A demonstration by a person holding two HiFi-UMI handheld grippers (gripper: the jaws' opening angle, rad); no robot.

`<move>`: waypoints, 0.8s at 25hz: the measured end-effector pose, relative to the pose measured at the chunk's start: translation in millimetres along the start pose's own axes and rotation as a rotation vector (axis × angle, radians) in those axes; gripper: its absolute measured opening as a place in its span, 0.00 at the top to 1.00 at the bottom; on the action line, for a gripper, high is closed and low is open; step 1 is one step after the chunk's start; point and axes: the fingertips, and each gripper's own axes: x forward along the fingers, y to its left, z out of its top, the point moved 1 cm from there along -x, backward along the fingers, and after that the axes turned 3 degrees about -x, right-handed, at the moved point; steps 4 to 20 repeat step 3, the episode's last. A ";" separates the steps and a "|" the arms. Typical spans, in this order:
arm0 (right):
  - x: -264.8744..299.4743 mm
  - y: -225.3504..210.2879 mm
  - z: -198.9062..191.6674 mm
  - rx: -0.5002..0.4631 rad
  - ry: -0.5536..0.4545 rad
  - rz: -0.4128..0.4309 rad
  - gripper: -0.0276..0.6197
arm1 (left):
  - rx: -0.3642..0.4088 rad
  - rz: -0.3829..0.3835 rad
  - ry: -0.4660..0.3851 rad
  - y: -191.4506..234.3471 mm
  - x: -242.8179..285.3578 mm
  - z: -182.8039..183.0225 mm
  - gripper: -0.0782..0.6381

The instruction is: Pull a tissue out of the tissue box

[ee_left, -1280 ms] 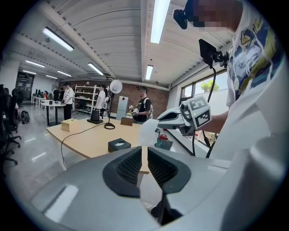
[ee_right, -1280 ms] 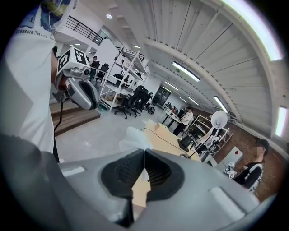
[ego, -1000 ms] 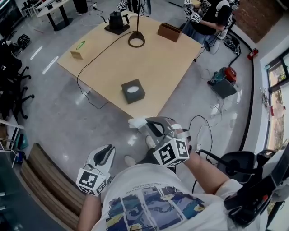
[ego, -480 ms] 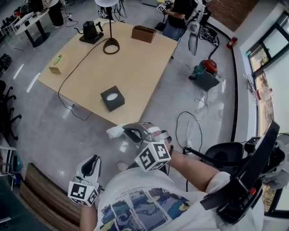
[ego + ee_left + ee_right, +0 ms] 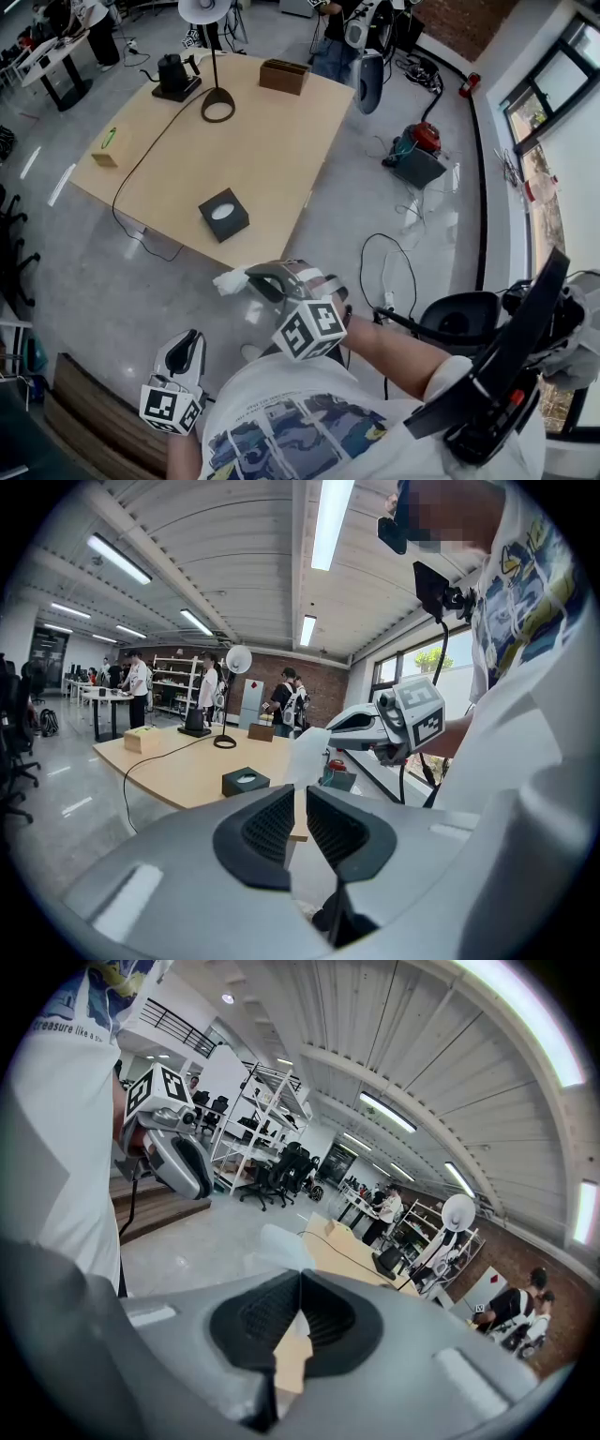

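Right tool [image 5: 253,278] stays clenched on the tissue [image 5: 228,280] at lower centre, unchanged over the last second and well apart from the tissue box [image 5: 223,214] on the counter [image 5: 272,141], so the pull looks finished.

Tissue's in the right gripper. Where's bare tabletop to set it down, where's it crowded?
Most room: the table, its right half in the head view, bordered by brown box, lamp base and tissue box. Smaller patch between tan box and tissue box, crossed by the cable. Crowded: far edge, around the kettle.
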 end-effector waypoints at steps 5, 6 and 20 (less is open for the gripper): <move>-0.3 -1.8 3.2 0.006 -0.003 0.001 0.95 | 0.002 0.000 0.003 0.7 -1.4 4.5 0.83; -0.3 -1.8 3.2 0.006 -0.003 0.001 0.95 | 0.002 0.000 0.003 0.7 -1.4 4.5 0.83; -0.3 -1.8 3.2 0.006 -0.003 0.001 0.95 | 0.002 0.000 0.003 0.7 -1.4 4.5 0.83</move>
